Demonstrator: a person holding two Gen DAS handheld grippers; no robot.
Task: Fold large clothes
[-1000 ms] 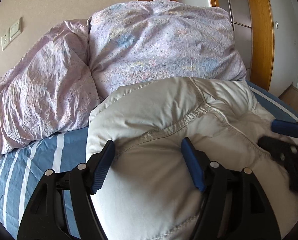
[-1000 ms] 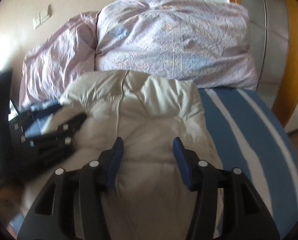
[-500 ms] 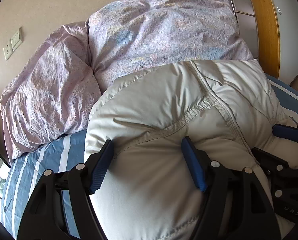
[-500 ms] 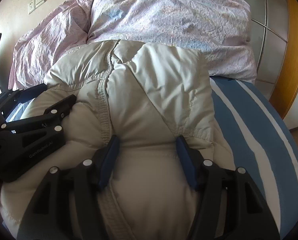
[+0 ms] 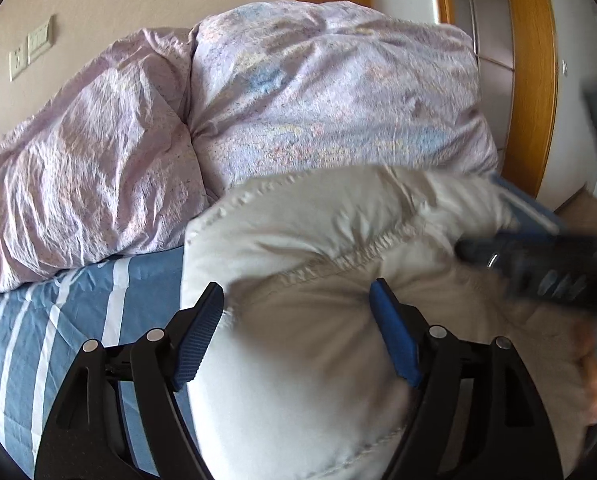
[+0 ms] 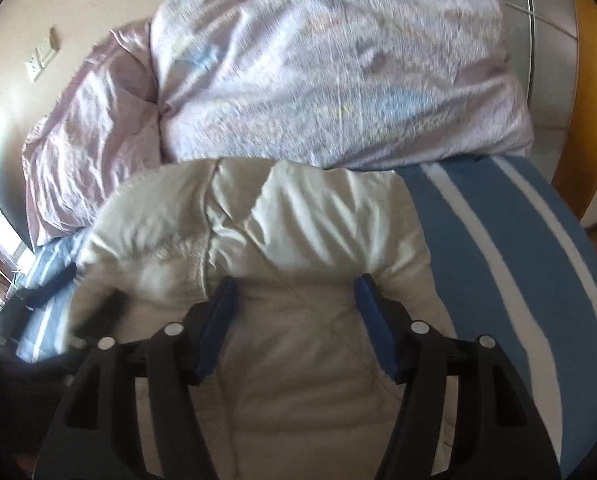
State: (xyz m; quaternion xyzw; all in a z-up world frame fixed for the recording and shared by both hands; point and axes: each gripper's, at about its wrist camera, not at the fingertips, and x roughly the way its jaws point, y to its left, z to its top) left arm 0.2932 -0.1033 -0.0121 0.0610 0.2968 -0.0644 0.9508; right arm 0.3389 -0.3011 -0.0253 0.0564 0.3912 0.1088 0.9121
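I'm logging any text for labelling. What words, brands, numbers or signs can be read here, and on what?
None can be read.
Jacket: no tag or print shows.
Duvet: a faint pattern, no lettering.
Wall switch and socket: no legible marks.
Right gripper: blurred in the left view; any print is unreadable.

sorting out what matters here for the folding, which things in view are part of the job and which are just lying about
Part of the job:
- cream padded jacket, bunched on the bed
- left gripper, jaws apart over the jacket
- right gripper, jaws apart over the jacket

Just lying about:
- lilac floral duvet, heaped behind the jacket
- blue striped bedsheet
- wall sockets
- wooden door frame
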